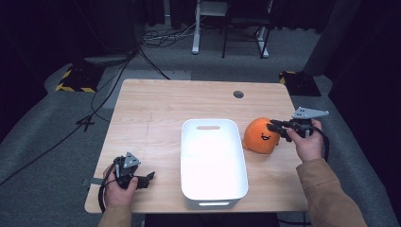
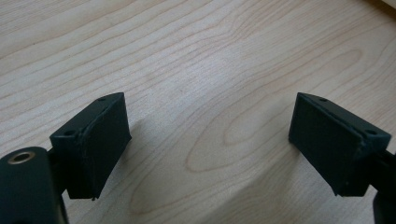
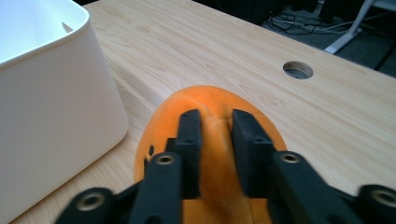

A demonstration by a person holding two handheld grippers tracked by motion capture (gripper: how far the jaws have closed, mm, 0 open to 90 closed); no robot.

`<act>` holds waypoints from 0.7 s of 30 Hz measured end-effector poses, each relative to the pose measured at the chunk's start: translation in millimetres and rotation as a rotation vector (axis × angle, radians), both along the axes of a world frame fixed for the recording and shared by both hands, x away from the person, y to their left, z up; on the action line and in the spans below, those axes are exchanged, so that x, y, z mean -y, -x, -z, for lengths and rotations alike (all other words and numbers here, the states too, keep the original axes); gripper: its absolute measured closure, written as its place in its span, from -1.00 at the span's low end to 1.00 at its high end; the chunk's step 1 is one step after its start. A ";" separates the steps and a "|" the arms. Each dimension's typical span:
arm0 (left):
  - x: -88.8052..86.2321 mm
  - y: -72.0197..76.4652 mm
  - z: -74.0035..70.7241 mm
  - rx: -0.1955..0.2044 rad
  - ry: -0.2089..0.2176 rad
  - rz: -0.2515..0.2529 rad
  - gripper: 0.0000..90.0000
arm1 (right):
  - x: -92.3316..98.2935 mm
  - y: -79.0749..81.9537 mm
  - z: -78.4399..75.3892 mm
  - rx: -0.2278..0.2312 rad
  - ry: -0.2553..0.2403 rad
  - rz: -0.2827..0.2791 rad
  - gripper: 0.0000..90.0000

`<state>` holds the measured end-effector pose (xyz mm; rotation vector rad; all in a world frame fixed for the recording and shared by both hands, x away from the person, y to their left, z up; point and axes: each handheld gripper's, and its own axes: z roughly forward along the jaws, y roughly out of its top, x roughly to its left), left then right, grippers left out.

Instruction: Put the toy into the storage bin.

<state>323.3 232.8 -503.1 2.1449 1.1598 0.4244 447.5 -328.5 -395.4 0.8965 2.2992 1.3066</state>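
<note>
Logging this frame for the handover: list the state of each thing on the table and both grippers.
orange plush toy: on the table right of the bin, pinched.
white bin: upright, empty.
right gripper: shut on the plush's top.
left gripper: open, over bare wood.
table: carries bin and plush.

Pale wooden table (image 1: pixel 156 109) under white bin (image 1: pixel 213 163) and orange plush (image 1: pixel 261 136).

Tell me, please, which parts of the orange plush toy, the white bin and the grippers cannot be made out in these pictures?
- Orange plush toy: right gripper view, near side hidden by the right gripper pinching it.
- White bin: right gripper view, cut off by the left edge.
- Left gripper: high view, jaws too small and dark; open in the left gripper view.
- Toy's face: high view, small.
</note>
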 end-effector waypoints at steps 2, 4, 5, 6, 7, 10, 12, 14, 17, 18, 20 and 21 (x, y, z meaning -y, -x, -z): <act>0.0 0.0 0.0 0.000 0.000 0.000 -0.72 | -0.9 1.0 -0.8 0.011 0.000 -0.018 0.79; 0.0 0.0 0.0 0.000 0.000 0.000 -0.72 | -1.3 2.6 -2.1 0.022 -0.004 -0.035 0.82; 0.0 0.0 0.0 0.000 0.000 0.000 -0.72 | -0.9 3.2 -2.7 0.022 -0.008 -0.042 0.82; 0.0 0.0 0.0 0.000 0.000 0.000 -0.71 | -0.2 3.9 -3.6 0.019 -0.023 -0.053 0.82; 0.0 0.0 0.0 0.000 0.000 0.000 -0.72 | 0.6 4.4 -4.4 0.017 -0.035 -0.062 0.83; 0.0 0.0 0.0 0.000 0.000 0.000 -0.71 | 3.0 6.6 -8.7 0.017 -0.063 -0.089 0.83; 0.0 0.0 0.0 0.000 0.000 0.000 -0.71 | 4.6 9.1 -13.2 0.023 -0.082 -0.110 0.83; 0.0 0.0 0.0 0.000 0.000 0.000 -0.72 | 5.3 12.3 -19.2 0.034 -0.095 -0.126 0.83; 0.0 0.0 0.0 0.000 0.000 0.000 -0.72 | 5.2 16.9 -27.6 0.048 -0.102 -0.150 0.83; 0.0 0.0 0.0 0.000 0.000 0.000 -0.72 | 5.1 19.0 -32.0 0.057 -0.097 -0.159 0.83; 0.0 0.0 0.0 0.000 0.000 0.000 -0.72 | 4.9 22.4 -38.6 0.064 -0.096 -0.178 0.83; 0.0 0.0 0.0 0.000 0.000 0.000 -0.72 | 4.8 24.4 -42.8 0.070 -0.099 -0.189 0.83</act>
